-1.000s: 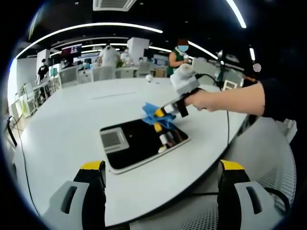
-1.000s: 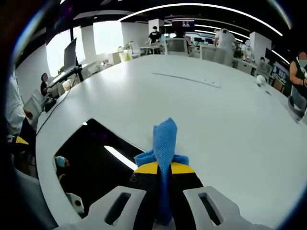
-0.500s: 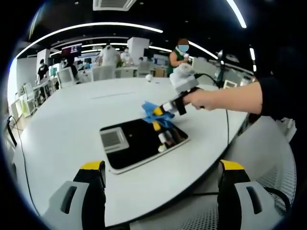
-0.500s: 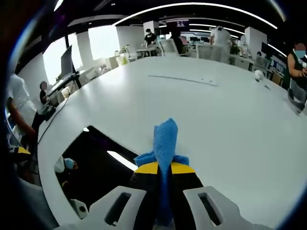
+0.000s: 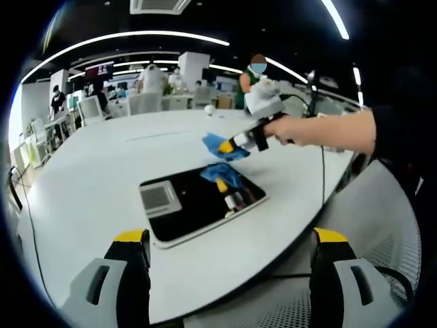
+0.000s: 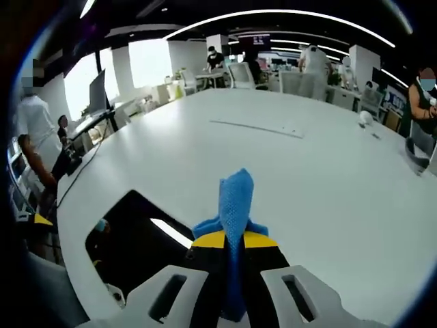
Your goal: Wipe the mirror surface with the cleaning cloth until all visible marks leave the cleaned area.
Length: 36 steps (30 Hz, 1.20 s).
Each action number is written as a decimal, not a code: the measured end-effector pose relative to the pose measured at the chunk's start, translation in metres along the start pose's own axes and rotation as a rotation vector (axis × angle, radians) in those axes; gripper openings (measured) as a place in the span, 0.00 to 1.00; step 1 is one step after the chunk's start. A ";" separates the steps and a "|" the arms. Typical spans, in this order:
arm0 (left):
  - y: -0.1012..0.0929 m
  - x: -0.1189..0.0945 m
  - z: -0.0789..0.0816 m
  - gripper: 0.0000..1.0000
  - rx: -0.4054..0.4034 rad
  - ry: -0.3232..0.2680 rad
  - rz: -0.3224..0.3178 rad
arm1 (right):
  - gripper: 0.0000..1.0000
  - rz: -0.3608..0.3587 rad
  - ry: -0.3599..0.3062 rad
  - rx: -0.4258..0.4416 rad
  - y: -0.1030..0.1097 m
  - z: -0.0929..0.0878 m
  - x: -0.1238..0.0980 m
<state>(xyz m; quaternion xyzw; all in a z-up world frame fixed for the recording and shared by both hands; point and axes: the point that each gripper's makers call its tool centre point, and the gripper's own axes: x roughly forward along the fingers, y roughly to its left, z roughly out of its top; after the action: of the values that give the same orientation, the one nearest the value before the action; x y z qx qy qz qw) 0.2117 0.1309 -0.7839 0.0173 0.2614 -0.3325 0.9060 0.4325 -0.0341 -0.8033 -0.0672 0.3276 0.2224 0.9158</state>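
The right claw (image 5: 227, 145), pinching the blue woven cleaning cloth (image 6: 234, 198), hovers above the dark rectangular mirror (image 5: 198, 201); lower it flat, then stroke evenly. The left claw (image 5: 229, 273) is spread.

The cleaning cloth (image 6: 233, 205) is showing bright blue with a fine woven texture, the mirror (image 5: 198, 201) is looking black with a pale frame, the counter (image 6: 307, 178) is appearing white, and the jaws are carrying yellow tips.

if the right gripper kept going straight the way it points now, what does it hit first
Probably the bare white table beyond the mirror. The right gripper, shut on the blue cloth, aims past the mirror's far edge; depth is unclear.
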 end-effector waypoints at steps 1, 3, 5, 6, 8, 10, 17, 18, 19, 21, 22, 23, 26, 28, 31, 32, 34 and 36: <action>0.000 0.000 0.000 0.98 0.000 -0.001 0.000 | 0.02 -0.005 -0.003 -0.002 -0.003 0.002 -0.003; 0.000 0.000 0.000 0.98 0.001 -0.001 -0.001 | 0.02 -0.022 -0.006 -0.008 -0.009 0.004 -0.010; -0.001 0.000 0.001 0.98 0.001 -0.002 -0.002 | 0.02 -0.035 -0.010 -0.011 -0.015 0.005 -0.019; -0.001 0.000 0.001 0.98 0.001 -0.003 -0.002 | 0.02 -0.041 -0.013 -0.011 -0.019 0.006 -0.023; -0.001 0.000 0.001 0.98 0.002 -0.003 -0.004 | 0.02 -0.048 -0.014 -0.011 -0.024 0.007 -0.028; -0.001 0.000 0.001 0.98 0.002 -0.004 -0.004 | 0.02 -0.057 -0.017 -0.012 -0.028 0.009 -0.038; -0.001 -0.001 0.000 0.97 0.003 0.001 -0.004 | 0.02 -0.081 -0.029 -0.018 -0.040 0.008 -0.064; -0.001 -0.001 0.001 0.98 0.004 -0.004 -0.001 | 0.02 -0.081 -0.028 -0.019 -0.040 0.007 -0.065; -0.001 -0.001 0.001 0.98 0.003 -0.003 -0.002 | 0.02 -0.080 -0.026 -0.018 -0.040 0.005 -0.067; -0.001 -0.001 0.001 0.98 0.003 -0.001 -0.004 | 0.02 -0.079 -0.016 -0.021 -0.040 -0.001 -0.070; -0.002 -0.001 0.001 0.98 0.004 -0.001 -0.005 | 0.02 -0.081 -0.009 -0.021 -0.041 -0.005 -0.072; -0.002 -0.001 0.000 0.98 0.004 0.001 -0.007 | 0.02 -0.081 -0.005 -0.017 -0.042 -0.007 -0.073; -0.001 -0.001 0.001 0.98 0.004 0.000 -0.006 | 0.02 -0.082 0.005 0.003 -0.042 -0.016 -0.078; -0.001 -0.001 0.001 0.98 0.004 0.001 -0.006 | 0.02 -0.083 0.015 0.009 -0.040 -0.023 -0.081; -0.001 -0.001 0.001 0.98 0.004 0.003 -0.007 | 0.02 -0.072 0.032 0.026 -0.034 -0.038 -0.082; -0.001 -0.001 0.001 0.98 0.005 0.001 -0.005 | 0.02 -0.069 0.038 0.025 -0.033 -0.042 -0.081; -0.001 -0.001 0.001 0.98 0.006 0.001 -0.004 | 0.02 -0.064 0.059 0.027 -0.030 -0.052 -0.080; 0.000 -0.001 0.001 0.98 0.008 0.003 -0.004 | 0.02 -0.057 0.071 0.034 -0.027 -0.060 -0.079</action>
<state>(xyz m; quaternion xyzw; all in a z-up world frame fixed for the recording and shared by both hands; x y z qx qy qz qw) 0.2113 0.1308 -0.7827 0.0208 0.2614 -0.3352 0.9049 0.3565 -0.1029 -0.8010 -0.0690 0.3615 0.1879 0.9106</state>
